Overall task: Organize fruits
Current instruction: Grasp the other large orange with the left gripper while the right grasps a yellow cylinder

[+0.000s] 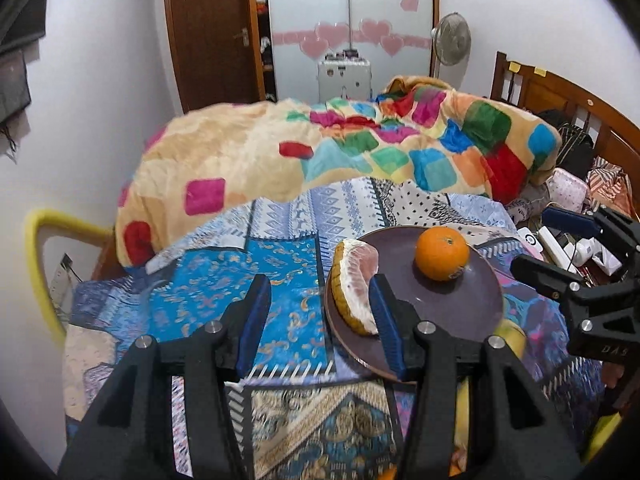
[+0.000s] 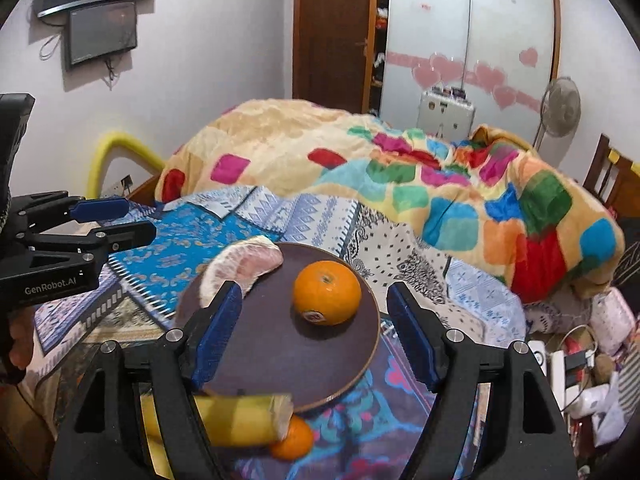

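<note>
A dark round plate [image 2: 280, 364] lies on the patterned bedsheet. On it sit an orange [image 2: 327, 293] and a peeled pomelo wedge [image 2: 244, 264] at its left rim. My right gripper [image 2: 316, 334] hovers open over the plate's near side, and its pads touch nothing. A banana [image 2: 240, 420] and a small orange [image 2: 292, 438] lie below the plate's near edge. In the left wrist view the pomelo wedge [image 1: 356, 284], orange [image 1: 442, 254] and plate [image 1: 460, 304] show. My left gripper [image 1: 320, 324] stands open over the sheet, its right finger in front of the wedge. The right gripper [image 1: 556, 246] is at the far right.
A bright patchwork quilt [image 1: 320, 152] is heaped across the bed behind the plate. Chargers, boxes and bags [image 2: 572, 364] clutter the right side by the wooden headboard [image 1: 560, 92]. A yellow padded rail [image 1: 36, 264] marks the bed's left edge. The left gripper [image 2: 116, 222] is at the left.
</note>
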Demonstrator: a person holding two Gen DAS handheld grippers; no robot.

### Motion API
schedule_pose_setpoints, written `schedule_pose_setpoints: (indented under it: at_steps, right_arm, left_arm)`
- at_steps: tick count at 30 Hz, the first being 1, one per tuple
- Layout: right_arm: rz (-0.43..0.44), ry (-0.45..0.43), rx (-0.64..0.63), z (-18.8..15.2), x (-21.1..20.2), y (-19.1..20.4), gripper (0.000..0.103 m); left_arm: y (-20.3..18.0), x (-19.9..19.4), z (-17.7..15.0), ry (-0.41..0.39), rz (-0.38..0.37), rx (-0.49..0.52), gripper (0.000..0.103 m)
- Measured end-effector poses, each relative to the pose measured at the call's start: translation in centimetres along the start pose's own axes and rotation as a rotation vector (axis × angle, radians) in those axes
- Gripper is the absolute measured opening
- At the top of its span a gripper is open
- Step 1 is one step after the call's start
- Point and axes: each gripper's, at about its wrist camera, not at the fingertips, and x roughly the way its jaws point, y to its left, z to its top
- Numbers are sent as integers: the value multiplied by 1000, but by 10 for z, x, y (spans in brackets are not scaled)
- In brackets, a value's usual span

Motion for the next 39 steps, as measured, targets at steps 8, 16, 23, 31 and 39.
schedule_pose_setpoints:
  at_steps: [8,16,23,31,39]
  right_arm:
    - [18,-61,-53,-26,-53,23,73]
    - [42,-24,-67,-68,-67,36,73]
    - [71,31,-80,-103,-67,40,73]
    - [100,102,-104,-122,-47,45,73]
    - [120,144,-146,-116,-27,51,73]
  left_arm:
    - [-7,-53,-28,-40,-8,-5,56]
    - [-13,-69,-69,12,-44,-27,57]
    - [-17,-60,-104,98,-66,-27,57]
    - [-32,-57,-128,140,-103,0,64]
    - [-34,-57,-133,164,-129,-42,69]
